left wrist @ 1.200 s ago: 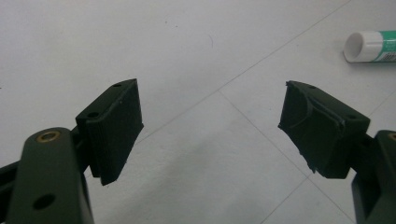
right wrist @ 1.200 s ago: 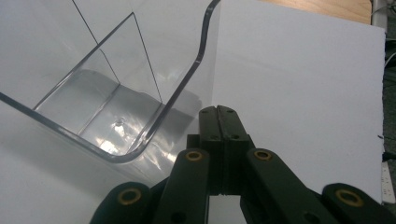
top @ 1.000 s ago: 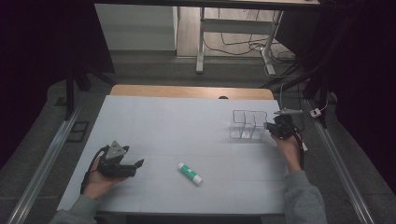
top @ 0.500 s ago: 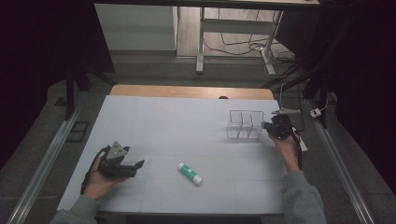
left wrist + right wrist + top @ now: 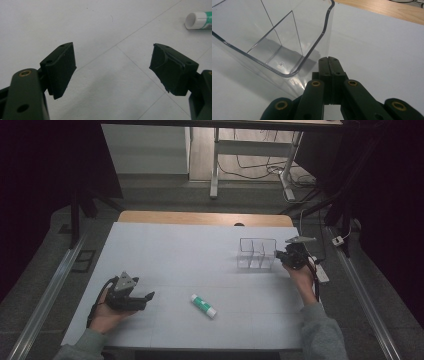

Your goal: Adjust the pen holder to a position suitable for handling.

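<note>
White table (image 5: 200, 255): right tongs (image 5: 329, 60) clamp clear organizer (image 5: 277, 42) wall; left tongs (image 5: 112, 67) wide (empty).

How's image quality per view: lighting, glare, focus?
High view: table evenly lit, surroundings near black, glue stick small but legible. Left gripper view: soft, slightly blurred; open jaws of the left gripper cast a faint shadow on the table. Right gripper view: sharp; clear organizer shows bright rim highlights and a grey shadow inside; right gripper jaws together.
</note>
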Demonstrator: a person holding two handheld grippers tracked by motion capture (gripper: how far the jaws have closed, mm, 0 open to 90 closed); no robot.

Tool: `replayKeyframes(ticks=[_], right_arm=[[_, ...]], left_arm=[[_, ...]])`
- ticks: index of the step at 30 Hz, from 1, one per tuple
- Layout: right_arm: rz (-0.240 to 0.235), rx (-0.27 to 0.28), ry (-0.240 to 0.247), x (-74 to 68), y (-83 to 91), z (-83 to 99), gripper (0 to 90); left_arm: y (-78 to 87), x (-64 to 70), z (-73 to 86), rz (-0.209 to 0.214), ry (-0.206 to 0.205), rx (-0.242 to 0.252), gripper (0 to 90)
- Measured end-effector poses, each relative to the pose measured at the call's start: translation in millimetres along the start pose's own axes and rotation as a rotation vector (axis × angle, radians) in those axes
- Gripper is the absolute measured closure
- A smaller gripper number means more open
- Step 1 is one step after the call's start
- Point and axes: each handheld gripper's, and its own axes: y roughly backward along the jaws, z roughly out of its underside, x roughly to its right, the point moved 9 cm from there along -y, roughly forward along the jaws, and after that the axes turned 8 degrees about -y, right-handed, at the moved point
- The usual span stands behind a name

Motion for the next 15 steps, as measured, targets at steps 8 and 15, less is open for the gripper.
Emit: replayKeyframes(ticks=[8,15], right_arm=[[-0.011,0.000,0.048,-11.3,-3.5,-0.5,89.2],[-0.051,-0.003,0.082,-29.7,-7.0,-0.9,89.2]], left_arm=[[-1.2,0.3,1.2,0.003,-0.003,-0.010,20.1],[-1.3,0.0,1.6,0.003,-0.003,-0.011,20.1]])
